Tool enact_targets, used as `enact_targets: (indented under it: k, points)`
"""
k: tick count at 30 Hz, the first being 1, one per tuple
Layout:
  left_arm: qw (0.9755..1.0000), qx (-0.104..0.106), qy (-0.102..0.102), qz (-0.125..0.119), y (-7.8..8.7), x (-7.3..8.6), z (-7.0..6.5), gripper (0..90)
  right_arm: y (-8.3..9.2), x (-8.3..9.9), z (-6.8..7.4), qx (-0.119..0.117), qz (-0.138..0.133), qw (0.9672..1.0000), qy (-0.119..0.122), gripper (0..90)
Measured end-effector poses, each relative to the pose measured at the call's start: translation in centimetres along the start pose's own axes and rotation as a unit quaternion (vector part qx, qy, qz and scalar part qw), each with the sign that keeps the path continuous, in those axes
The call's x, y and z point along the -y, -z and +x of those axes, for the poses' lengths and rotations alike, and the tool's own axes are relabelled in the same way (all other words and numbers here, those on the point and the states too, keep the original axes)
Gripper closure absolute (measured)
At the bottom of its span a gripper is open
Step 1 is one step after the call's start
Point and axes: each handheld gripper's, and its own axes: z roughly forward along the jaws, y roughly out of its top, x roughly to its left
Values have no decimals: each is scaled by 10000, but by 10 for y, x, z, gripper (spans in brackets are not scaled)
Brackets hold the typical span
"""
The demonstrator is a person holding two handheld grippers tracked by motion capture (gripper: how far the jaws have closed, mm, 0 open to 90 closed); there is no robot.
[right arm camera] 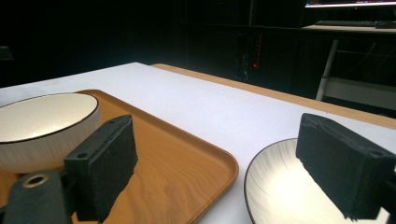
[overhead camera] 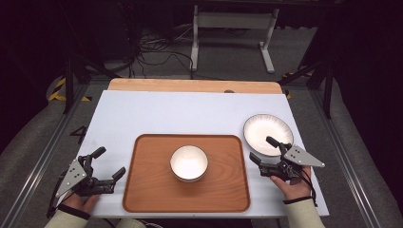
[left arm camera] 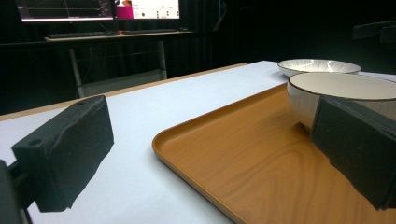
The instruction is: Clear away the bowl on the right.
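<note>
A brown wooden tray lies at the near middle of the white table. A white bowl with a dark rim stands upright in the tray's middle. To the tray's right a shallow white ribbed plate rests on the table. My right gripper is open at the plate's near-left rim. In the right gripper view one jaw hangs over the plate and the other over the tray's edge; neither pad presses on anything. My left gripper is open and holds nothing, just left of the tray.
A wooden board borders the table's far edge. Beyond it stand a white frame and cables on the floor. Metal rails run along both sides of the table. A desk with monitors stands in the dark background.
</note>
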Motion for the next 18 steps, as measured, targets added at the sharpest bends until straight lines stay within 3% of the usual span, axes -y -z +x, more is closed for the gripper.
enact_targets:
  k: [8, 18]
  points:
    - [10000, -1, 0, 1, 0, 0, 0, 2, 2, 13, -4, 79, 118, 9999, -97, 129]
    - [10000, -3, -7, -6, 0, 0, 0, 2, 4, 16, -3, 72, 145, 9998, -146, 126]
